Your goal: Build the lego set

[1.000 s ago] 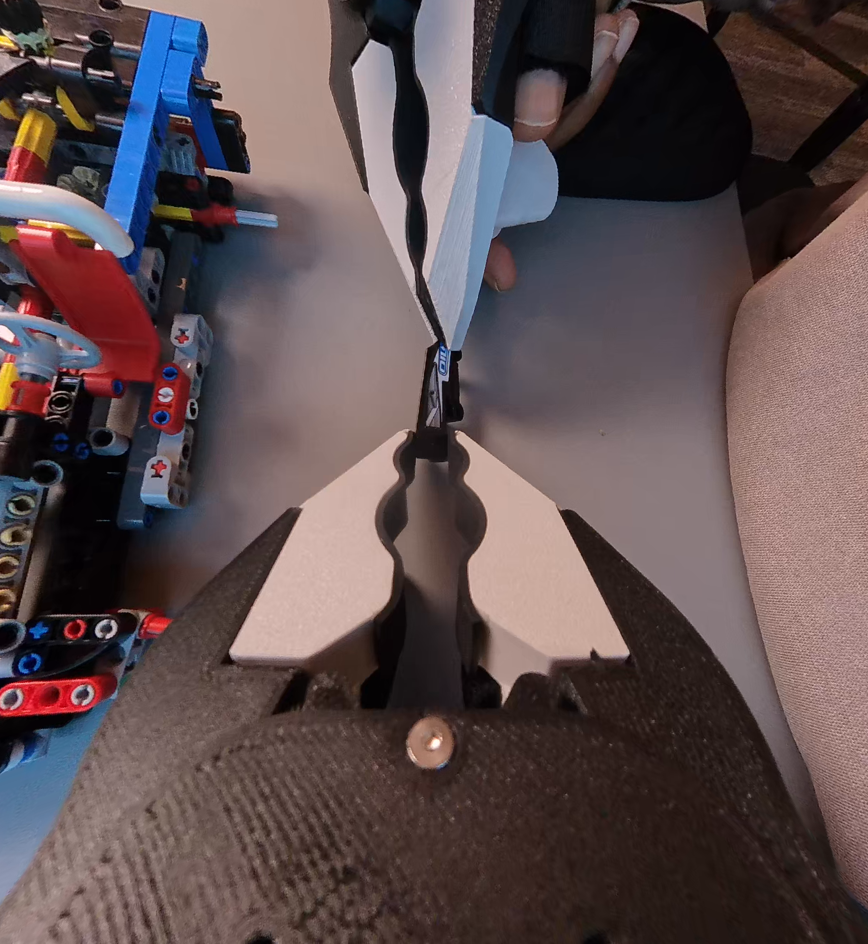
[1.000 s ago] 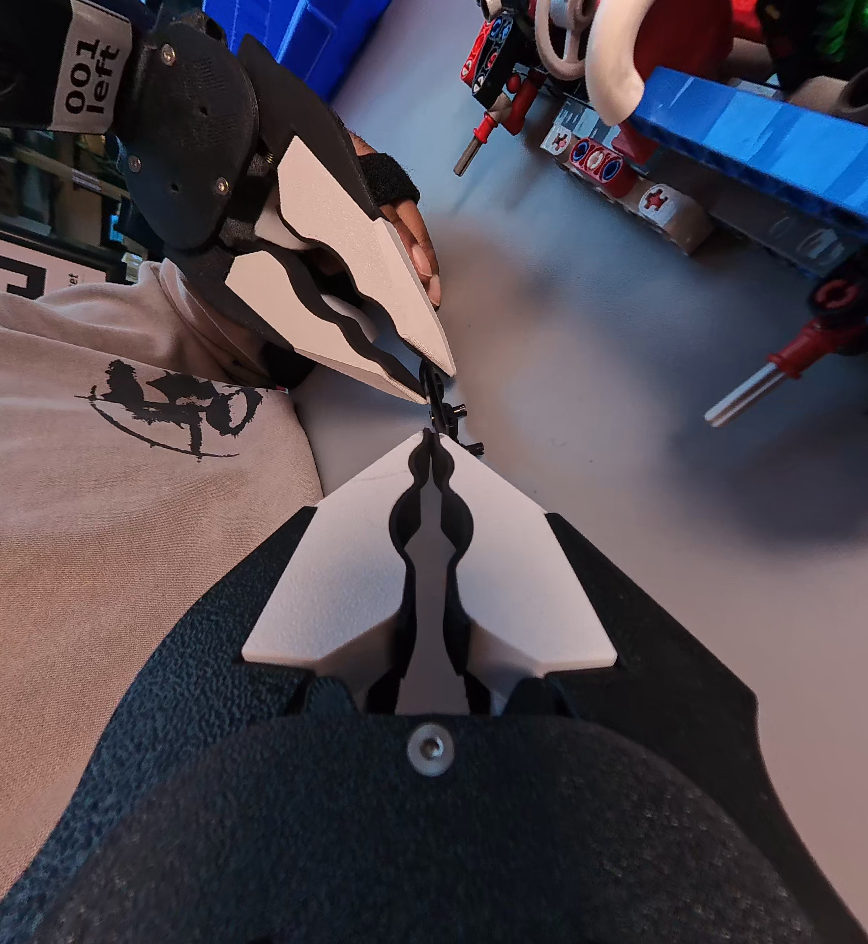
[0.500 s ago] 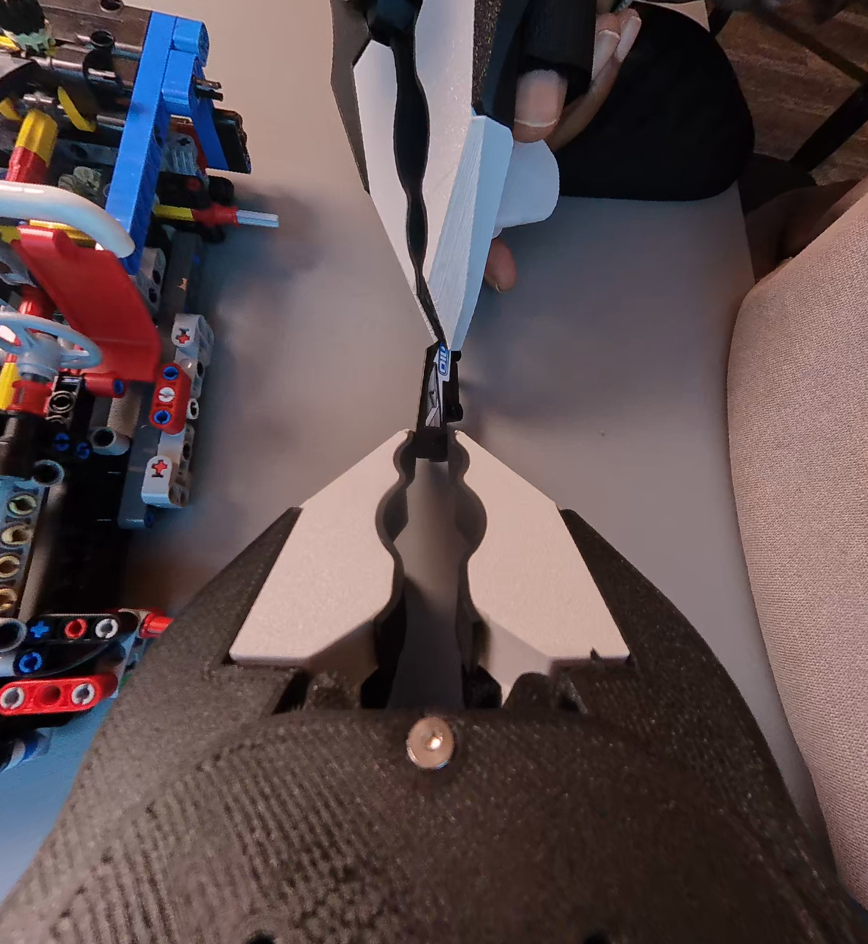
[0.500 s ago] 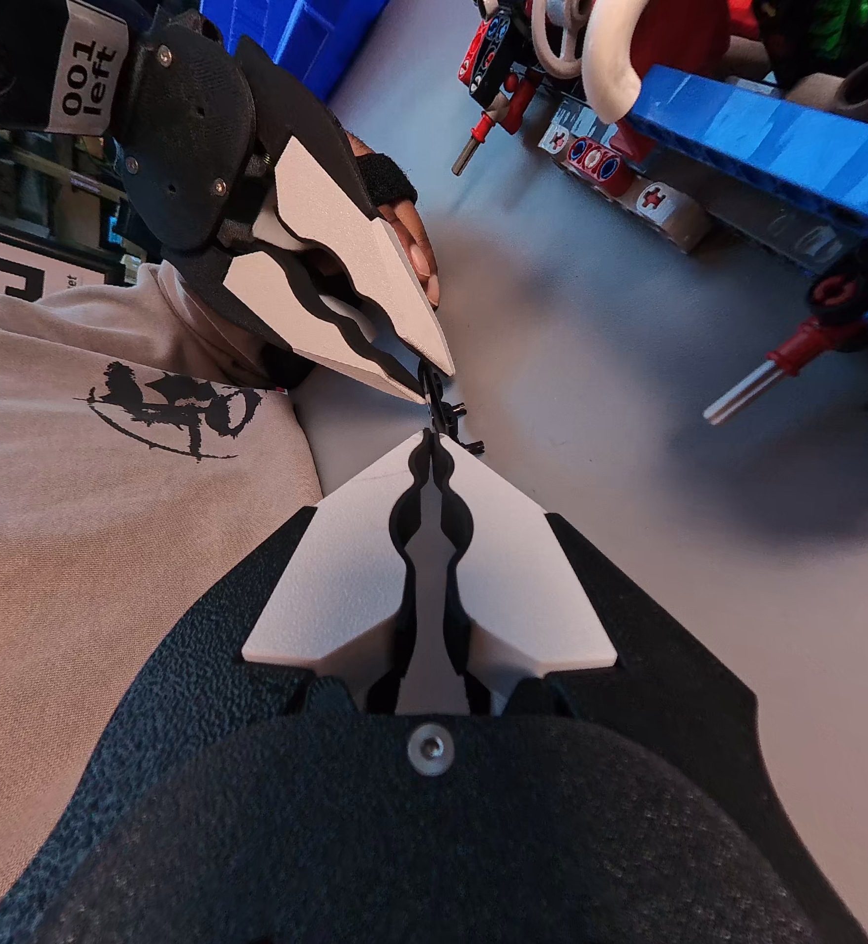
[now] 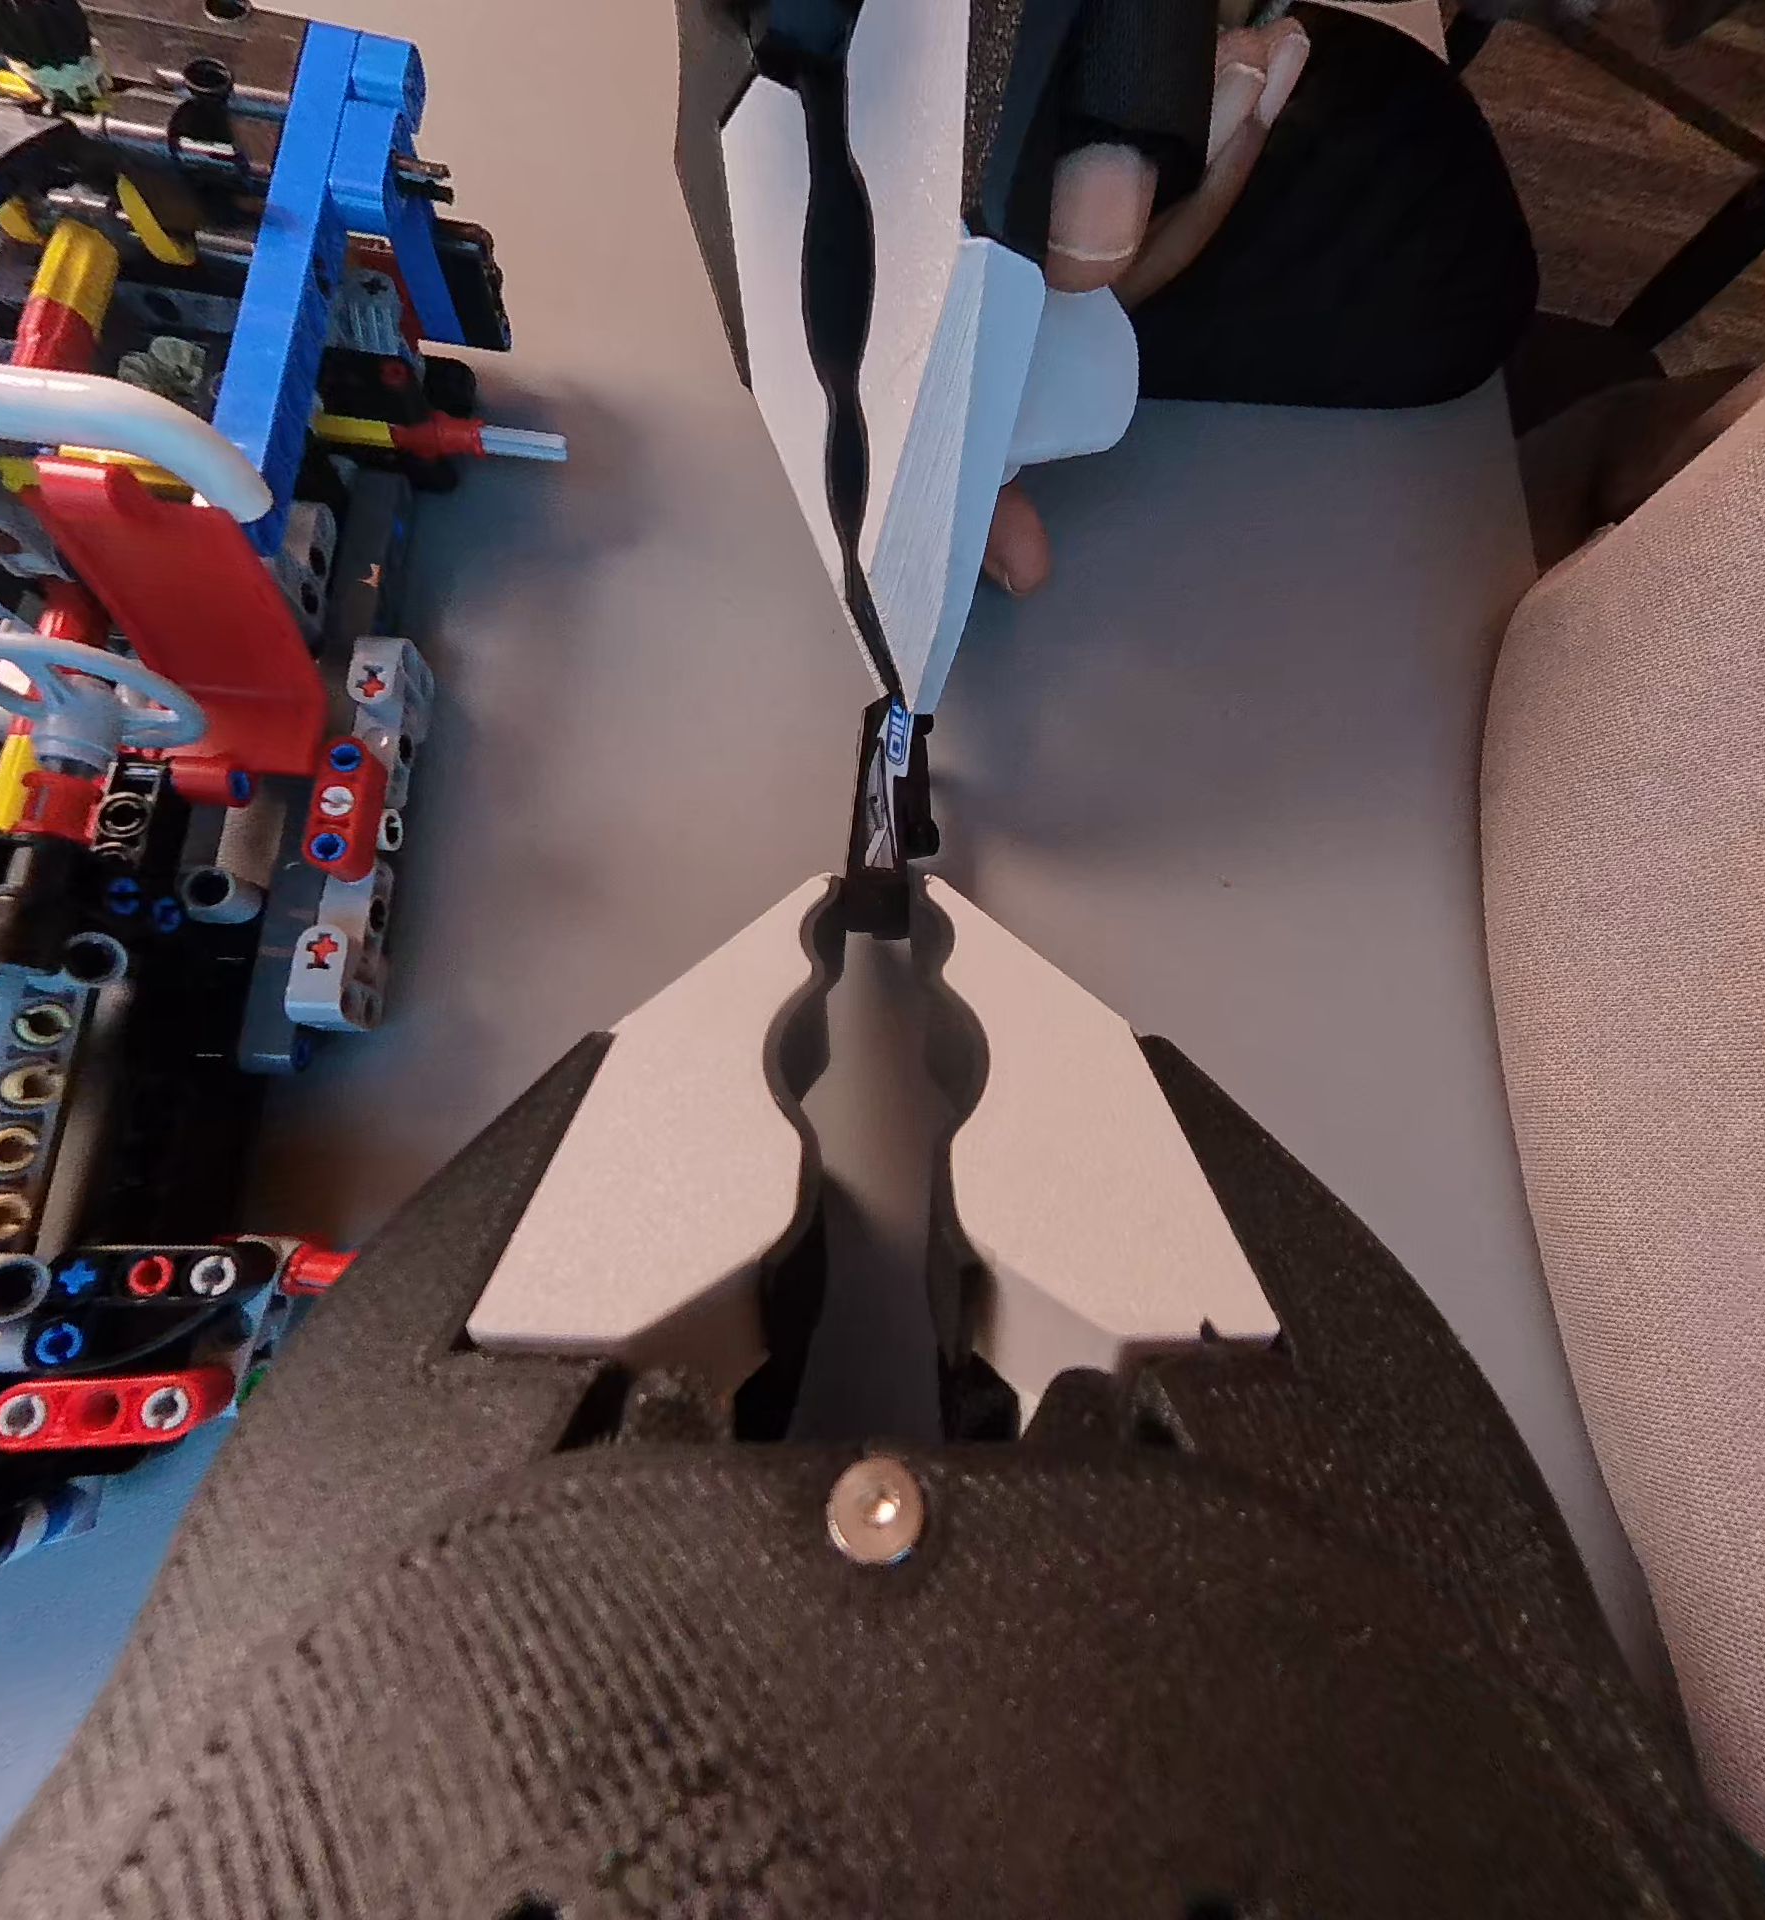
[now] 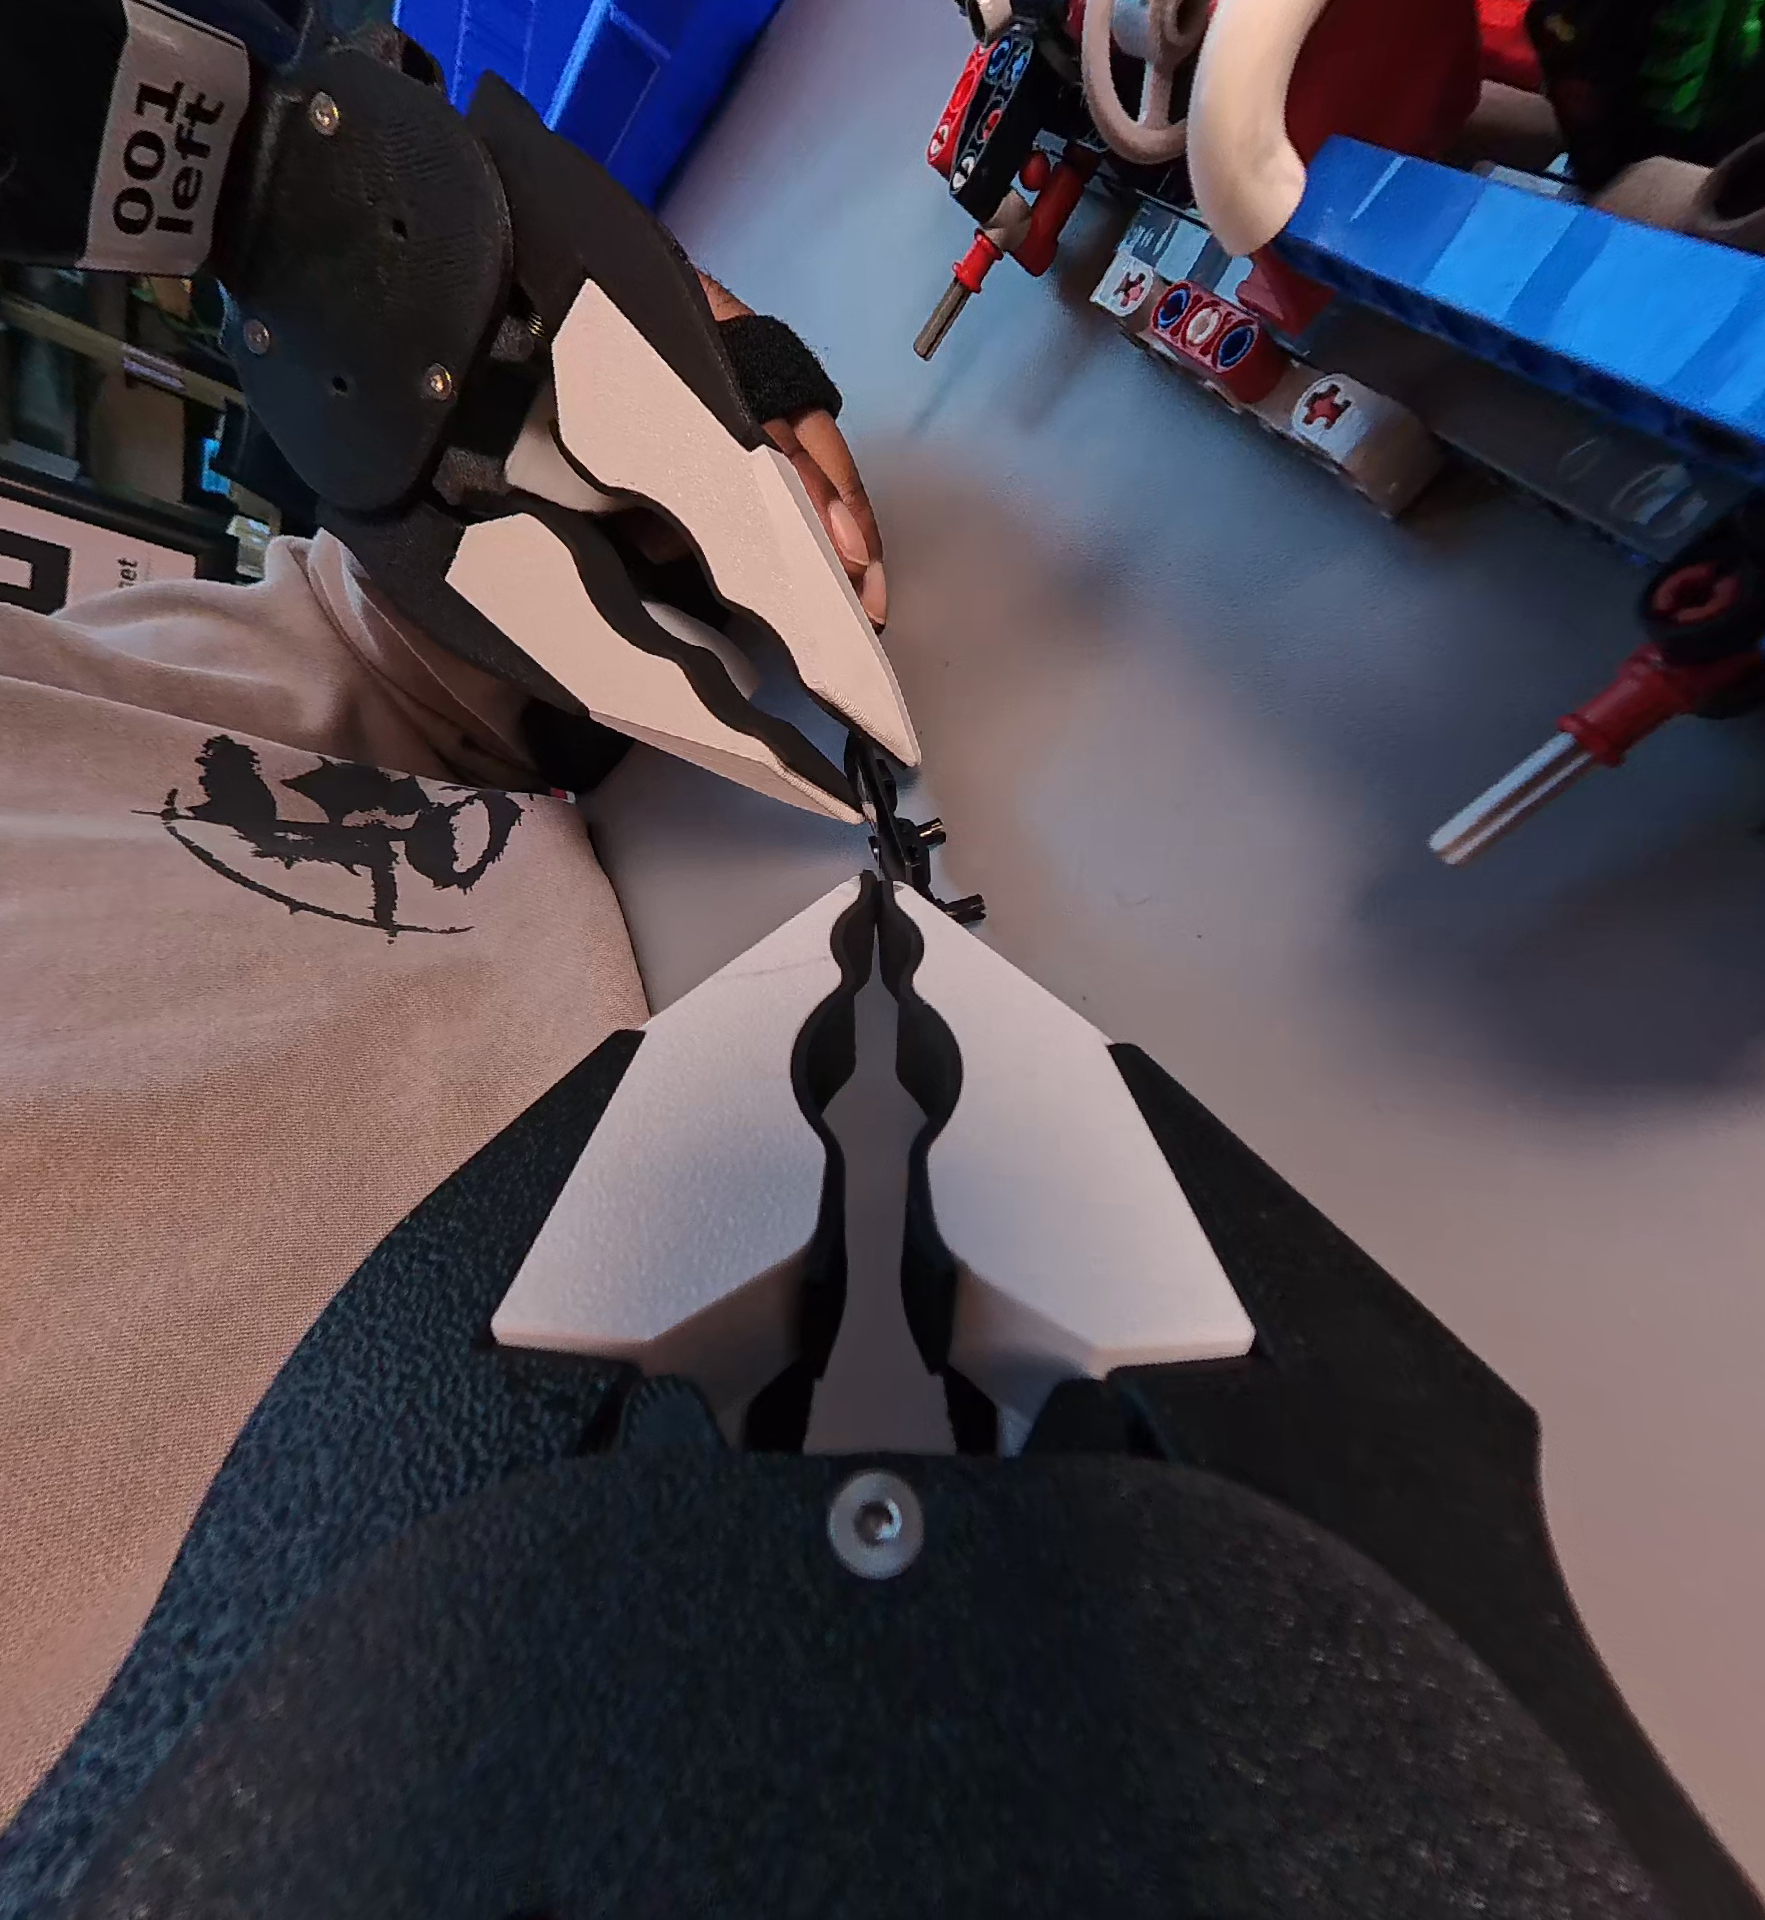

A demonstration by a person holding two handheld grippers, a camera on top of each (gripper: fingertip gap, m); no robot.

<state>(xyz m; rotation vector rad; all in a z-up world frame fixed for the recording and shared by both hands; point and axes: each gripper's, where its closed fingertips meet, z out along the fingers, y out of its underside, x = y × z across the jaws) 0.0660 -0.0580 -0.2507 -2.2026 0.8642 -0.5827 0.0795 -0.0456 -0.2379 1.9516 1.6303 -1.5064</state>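
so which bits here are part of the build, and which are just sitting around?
In the job:
- small black piece, pinched at both ends
- left gripper, shut on it
- right gripper, shut on it
- half-built lego model, beside them on the table

Just around:
- grey table
- blue bin
- person's beige shirt

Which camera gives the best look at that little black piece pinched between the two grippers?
The left wrist view: the black piece faces the camera, its pale sticker visible. The right wrist view shows it only edge-on, thin and dark, with small pegs.
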